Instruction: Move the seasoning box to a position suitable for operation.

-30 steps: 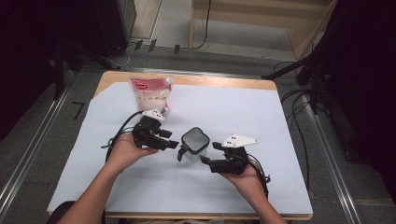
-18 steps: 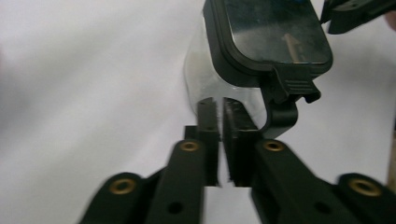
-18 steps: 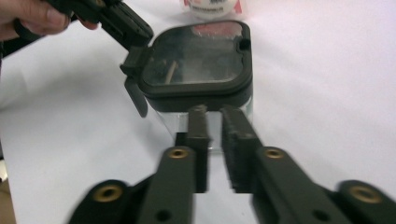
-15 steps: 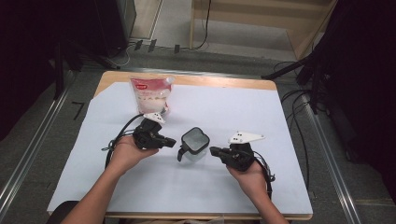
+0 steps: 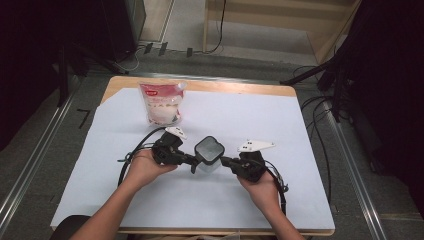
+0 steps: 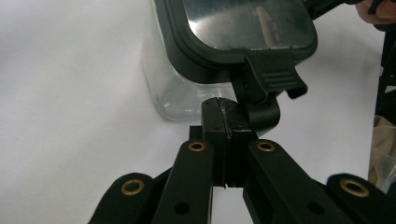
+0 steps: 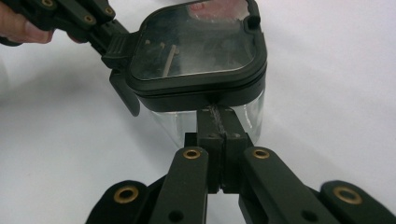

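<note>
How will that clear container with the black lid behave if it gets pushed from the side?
The container looks empty through its clear walls, so it is probably light and would slide on the smooth white table cover. Its squarish body seems unlikely to roll. The walls look rigid, so it should hold its shape.

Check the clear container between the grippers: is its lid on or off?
On. The black-framed lid sits flat on the clear container, which stands upright on the table; its side latch hangs down at the rim.

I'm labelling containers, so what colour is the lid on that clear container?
The lid is black-framed with a see-through panel, clearest in the right gripper view.
</note>
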{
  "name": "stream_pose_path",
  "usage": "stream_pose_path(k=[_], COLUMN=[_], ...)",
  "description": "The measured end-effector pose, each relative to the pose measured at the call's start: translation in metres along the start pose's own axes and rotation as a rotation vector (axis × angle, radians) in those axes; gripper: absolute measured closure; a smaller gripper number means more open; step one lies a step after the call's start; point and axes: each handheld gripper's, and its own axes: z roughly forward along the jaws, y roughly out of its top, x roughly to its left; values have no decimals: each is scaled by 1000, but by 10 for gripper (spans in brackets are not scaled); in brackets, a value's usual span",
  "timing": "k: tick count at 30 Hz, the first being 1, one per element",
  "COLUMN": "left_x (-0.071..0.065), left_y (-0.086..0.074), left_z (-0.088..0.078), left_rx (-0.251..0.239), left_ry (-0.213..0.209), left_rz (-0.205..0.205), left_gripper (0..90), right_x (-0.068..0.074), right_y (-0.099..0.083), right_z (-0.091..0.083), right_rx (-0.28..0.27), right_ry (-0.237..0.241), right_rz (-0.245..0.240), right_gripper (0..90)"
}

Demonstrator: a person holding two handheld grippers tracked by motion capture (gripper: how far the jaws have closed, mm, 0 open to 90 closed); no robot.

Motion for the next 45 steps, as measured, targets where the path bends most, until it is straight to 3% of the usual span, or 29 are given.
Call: stream_pose_path(k=[13, 17, 23, 28, 32, 37, 39, 40, 42, 45], left_x=[-12, -21, -37, -47, -42, -42, -40, -39, -38, -35], left_y=[4, 6, 12, 17, 17, 14, 13, 13, 14, 14], left_z=[13, 20, 32, 40, 33, 21, 16, 12, 7, 1], left_rx=[13, 9, 15, -15, -26, -17, -13, -13, -12, -18], left_ry=[-32, -43, -64, -82, -107, -103, -106, -99, -87, -73], left_rz=[11, 11, 47, 62, 41, 50, 59, 55, 65, 59], left_gripper=[900, 900, 900, 900, 900, 899, 874, 811, 808, 732], right_x=[-10, -12, -19, -20, -18, -11, -9, -1, 2, 17], right_y=[0, 0, 0, 0, 0, -3, -3, -4, -5, -12], right_z=[2, 1, 0, -10, -19, -31, -35, -43, -45, -52], right_rx=[-2, 3, -4, -17, -27, -23, -26, -43, -46, -50], right_ry=[-26, -36, -51, -55, -53, -40, -32, -12, -9, 17], right_rz=[28, 39, 56, 55, 49, 47, 43, 34, 29, 18], right_gripper=[893, 900, 900, 900, 900, 900, 900, 900, 900, 900])
